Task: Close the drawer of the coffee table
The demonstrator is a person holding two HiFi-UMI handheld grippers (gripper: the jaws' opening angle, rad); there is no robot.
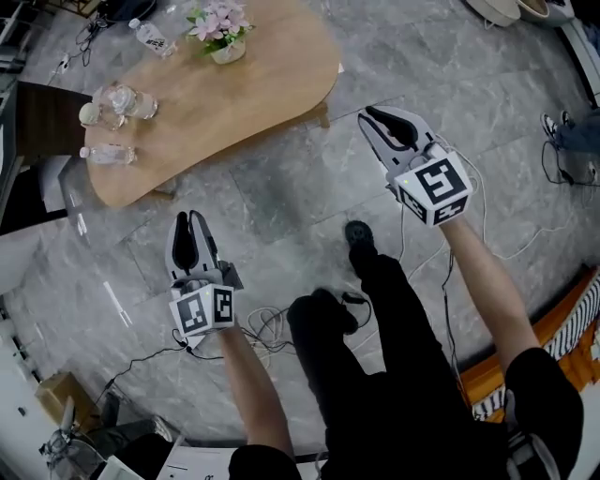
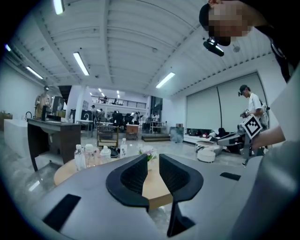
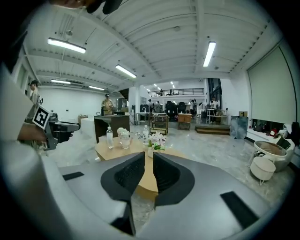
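Observation:
The wooden coffee table (image 1: 253, 89) stands on the grey stone floor beyond both grippers; no drawer of it shows in any view. My left gripper (image 1: 187, 217) is held in the air short of the table's near end, its jaws a narrow gap apart with nothing between them. My right gripper (image 1: 371, 114) hangs off the table's right end, jaws likewise slightly apart and empty. In the left gripper view the left gripper (image 2: 153, 157) points level at the table top (image 2: 153, 186). The right gripper (image 3: 149, 154) also frames the table (image 3: 108, 150).
On the table stand a pot of pink flowers (image 1: 221, 28), water bottles (image 1: 107, 153) and glass jars (image 1: 118, 101). A dark counter (image 1: 37, 117) is at the left. Cables (image 1: 267, 323) lie on the floor by my legs (image 1: 375, 309). White poufs (image 3: 262, 168) stand far right.

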